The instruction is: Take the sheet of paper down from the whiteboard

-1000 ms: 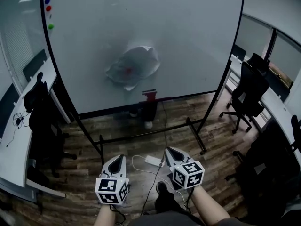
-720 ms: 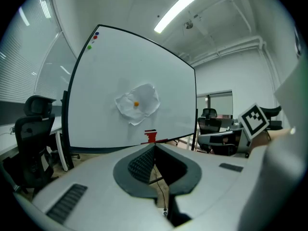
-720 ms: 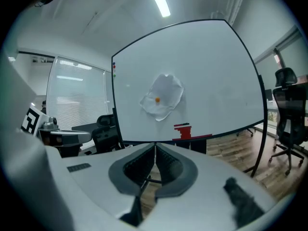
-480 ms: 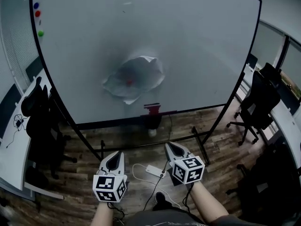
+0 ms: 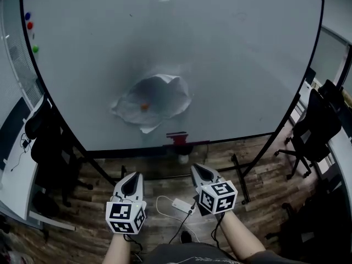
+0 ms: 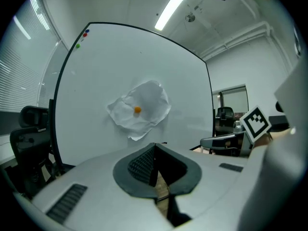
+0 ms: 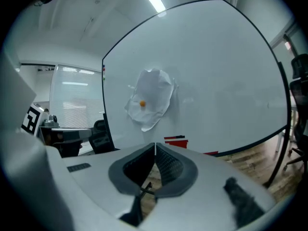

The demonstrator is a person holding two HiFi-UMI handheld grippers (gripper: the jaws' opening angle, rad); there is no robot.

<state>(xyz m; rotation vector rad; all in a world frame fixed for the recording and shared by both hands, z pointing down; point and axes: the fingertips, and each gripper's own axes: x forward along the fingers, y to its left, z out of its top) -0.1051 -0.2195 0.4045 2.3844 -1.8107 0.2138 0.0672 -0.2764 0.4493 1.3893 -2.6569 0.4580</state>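
Observation:
A crumpled white sheet of paper [image 5: 151,100] hangs on the whiteboard [image 5: 236,65], pinned by a small orange magnet [image 5: 144,106]. In the left gripper view the paper [image 6: 139,110] sits ahead above the jaws. The right gripper view has the paper [image 7: 150,99] ahead and slightly left. My left gripper [image 5: 132,179] and right gripper [image 5: 197,171] are held side by side low in the head view, well short of the board. Both point at it with tips together and nothing between them.
A red eraser [image 5: 176,138] rests on the board's tray below the paper. Coloured magnets [image 5: 30,25] sit at the board's top left. A power strip [image 5: 180,204] with cables lies on the wood floor. Black office chairs [image 5: 319,126] and desks flank the board.
Both grippers and the view have come closer to the whiteboard; the board and paper fill more of the picture. The jaws stayed shut.

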